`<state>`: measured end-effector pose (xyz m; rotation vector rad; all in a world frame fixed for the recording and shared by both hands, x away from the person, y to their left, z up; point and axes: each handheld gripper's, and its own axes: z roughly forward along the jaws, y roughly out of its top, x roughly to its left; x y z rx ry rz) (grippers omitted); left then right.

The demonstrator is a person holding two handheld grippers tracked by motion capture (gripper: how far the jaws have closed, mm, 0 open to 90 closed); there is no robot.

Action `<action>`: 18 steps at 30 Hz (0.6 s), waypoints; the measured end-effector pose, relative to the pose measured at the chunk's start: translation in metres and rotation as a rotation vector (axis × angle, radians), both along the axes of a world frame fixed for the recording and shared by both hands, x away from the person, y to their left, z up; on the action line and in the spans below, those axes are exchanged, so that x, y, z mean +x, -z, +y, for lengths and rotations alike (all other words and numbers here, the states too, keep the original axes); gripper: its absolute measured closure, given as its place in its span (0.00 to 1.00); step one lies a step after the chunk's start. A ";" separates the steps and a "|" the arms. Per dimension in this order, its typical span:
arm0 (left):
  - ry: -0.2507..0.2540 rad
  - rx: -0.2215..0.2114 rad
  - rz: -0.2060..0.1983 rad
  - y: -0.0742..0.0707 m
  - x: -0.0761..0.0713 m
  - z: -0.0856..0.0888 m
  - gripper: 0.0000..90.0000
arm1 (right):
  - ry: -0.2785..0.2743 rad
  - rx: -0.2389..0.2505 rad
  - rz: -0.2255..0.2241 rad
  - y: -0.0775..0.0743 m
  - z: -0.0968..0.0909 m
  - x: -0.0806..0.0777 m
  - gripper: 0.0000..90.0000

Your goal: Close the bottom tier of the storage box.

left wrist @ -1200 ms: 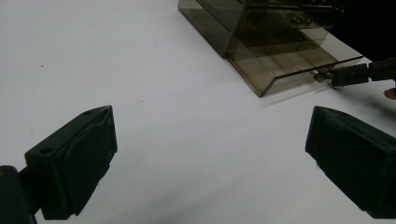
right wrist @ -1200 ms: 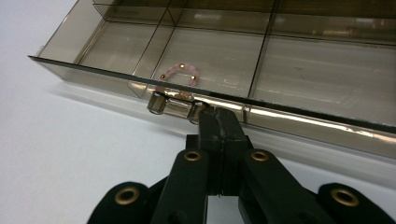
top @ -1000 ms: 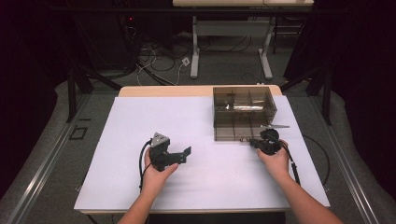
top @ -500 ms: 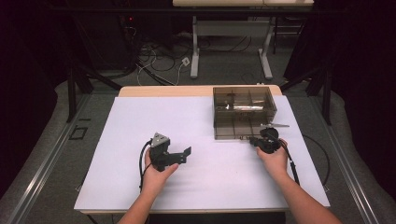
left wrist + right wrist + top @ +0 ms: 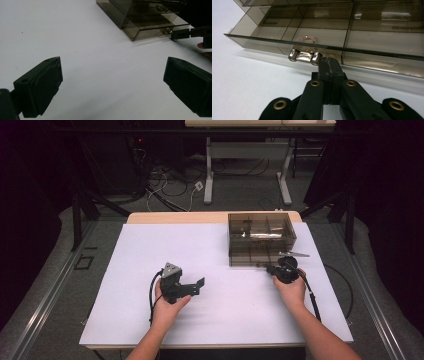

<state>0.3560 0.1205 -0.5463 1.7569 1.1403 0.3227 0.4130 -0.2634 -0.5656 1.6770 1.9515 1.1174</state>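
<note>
Nothing is shifting between the earlier high views and this moment: both hands and the drawer box are sitting where they were. Starting at the right gripper, its two black jaws are pressing flat against each other with no gap between them, and their joined tip is resting just at the right end of the small shiny metal drawer handle, beside it rather than around it; whether the tip is actually touching the knob I cannot tell. That handle is lying with its long axis running along the drawer front, parallel to the table edge of the box, and it is sticking out toward the person. It is sitting on the front wall of a low smoky-brown see-through plastic drawer, which is standing pulled out a little from the matching smoky-brown transparent plastic organiser box with dividers inside. A small pinkish beaded item is lying in the drawer behind the handle. The box is standing at the far right of the white tabletop. Well apart, at mid-left, the left gripper is resting in the person's left hand, its jaws spreading wide over bare white surface and pointing toward the box.
</note>
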 end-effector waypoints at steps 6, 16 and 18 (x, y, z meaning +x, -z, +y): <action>0.000 0.005 0.001 0.001 0.000 0.000 0.03 | 0.021 0.029 -0.005 0.002 -0.001 0.002 1.00; 0.001 0.006 0.006 0.002 0.000 0.000 0.03 | 0.044 0.068 0.003 0.003 -0.003 0.007 1.00; 0.001 0.006 0.006 0.002 0.000 0.000 0.03 | 0.044 0.065 -0.003 0.003 -0.003 0.009 1.00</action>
